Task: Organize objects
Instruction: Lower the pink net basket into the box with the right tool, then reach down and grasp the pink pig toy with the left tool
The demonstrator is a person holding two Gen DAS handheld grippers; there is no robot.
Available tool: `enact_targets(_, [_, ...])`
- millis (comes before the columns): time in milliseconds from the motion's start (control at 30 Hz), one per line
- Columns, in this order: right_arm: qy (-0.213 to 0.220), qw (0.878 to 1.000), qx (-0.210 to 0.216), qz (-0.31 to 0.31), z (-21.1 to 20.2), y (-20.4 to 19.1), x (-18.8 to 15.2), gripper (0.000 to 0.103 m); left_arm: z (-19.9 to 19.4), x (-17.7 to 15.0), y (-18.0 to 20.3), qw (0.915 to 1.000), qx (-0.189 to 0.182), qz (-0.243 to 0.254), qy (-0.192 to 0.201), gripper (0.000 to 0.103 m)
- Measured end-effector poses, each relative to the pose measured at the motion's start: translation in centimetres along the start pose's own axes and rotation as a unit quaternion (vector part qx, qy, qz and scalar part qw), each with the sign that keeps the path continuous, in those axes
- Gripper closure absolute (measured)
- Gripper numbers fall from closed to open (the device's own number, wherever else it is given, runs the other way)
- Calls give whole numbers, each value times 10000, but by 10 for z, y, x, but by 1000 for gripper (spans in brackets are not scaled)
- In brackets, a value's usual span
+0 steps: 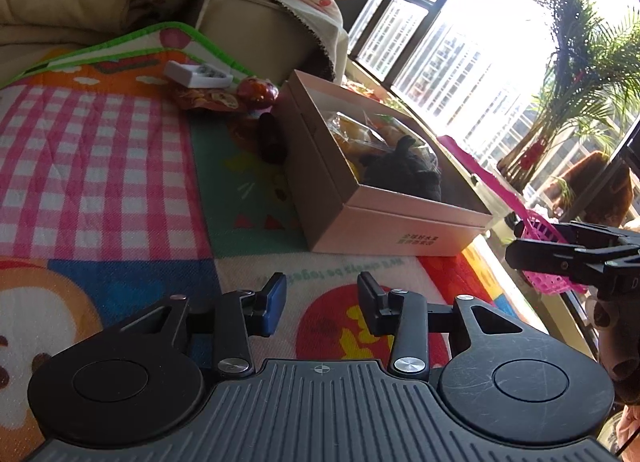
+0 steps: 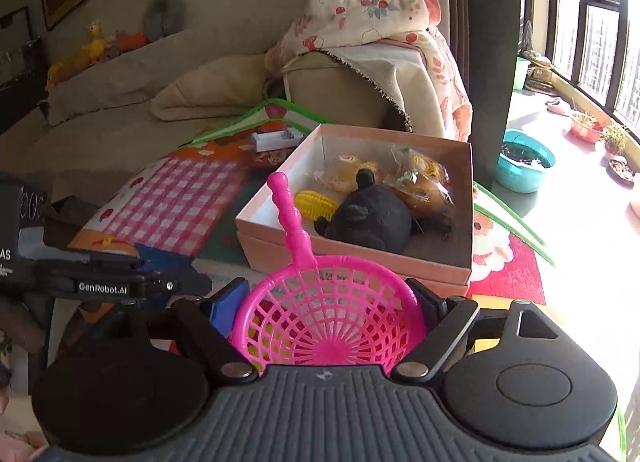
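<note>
My right gripper [image 2: 328, 302] is shut on a pink plastic strainer [image 2: 320, 322], gripped by its round basket, with the handle pointing up toward the pink cardboard box [image 2: 360, 262]. The box holds a black plush toy [image 2: 372, 214], a yellow toy corn [image 2: 316, 204] and wrapped snacks [image 2: 424, 182]. In the left wrist view the box [image 1: 400, 230] lies ahead on the play mat, and the right gripper [image 1: 568, 254] with the strainer [image 1: 548, 230] hovers at its right. My left gripper [image 1: 322, 302] is open and empty above the mat, short of the box.
A colourful play mat [image 1: 100, 142] covers the floor. Beyond the box lie a white tray [image 1: 198, 74], a red shiny ball [image 1: 258, 92] and a dark object [image 1: 272, 138]. A beige sofa [image 2: 140, 102] with a floral blanket stands behind. A teal basin [image 2: 524, 162] and plants line the window.
</note>
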State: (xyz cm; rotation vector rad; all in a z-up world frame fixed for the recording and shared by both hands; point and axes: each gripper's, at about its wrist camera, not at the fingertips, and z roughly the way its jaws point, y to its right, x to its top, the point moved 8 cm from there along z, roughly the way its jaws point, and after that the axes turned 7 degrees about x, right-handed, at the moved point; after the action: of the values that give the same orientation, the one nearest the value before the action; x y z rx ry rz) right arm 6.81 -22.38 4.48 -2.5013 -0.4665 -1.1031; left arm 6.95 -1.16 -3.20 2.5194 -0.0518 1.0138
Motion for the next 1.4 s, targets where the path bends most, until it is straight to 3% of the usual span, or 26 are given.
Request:
enact_targets(200, [612,9915,-499,1036,63,19,61,19,-9,1,-6,10000,4,-60,63,60])
enact_targets(400, [579,9890,-122,1355,105,11,69,7,-23,7,-33,9993,208,-225,230,60])
enact_targets(533, [708,9900,-313,1183,94,15,60,5,-16,13,-52,9985,379,-343,198,60])
enact_targets(667, [851,9914,-759,635,72,17,39,5,-2,36,-54,9989,308,-274,235,60])
enact_targets(833, [893,9894,-1134,151,54,14,-2,4,38,82,-46,9995,133,-206,217,60])
enact_targets(933, [1032,9844,-1409,-212,51,6,-22,2,72,110,-47,9990,68,-426,74,62])
enact_targets(1133, [1287,9798,-1451,-480,49,-5,-40,1,106,174,-48,9967,281,-620,450,65])
enact_targets(1400, [1250,9842,-1252,-108,50,5,-42,0,184,223,-36,9949,871,-158,-483,65])
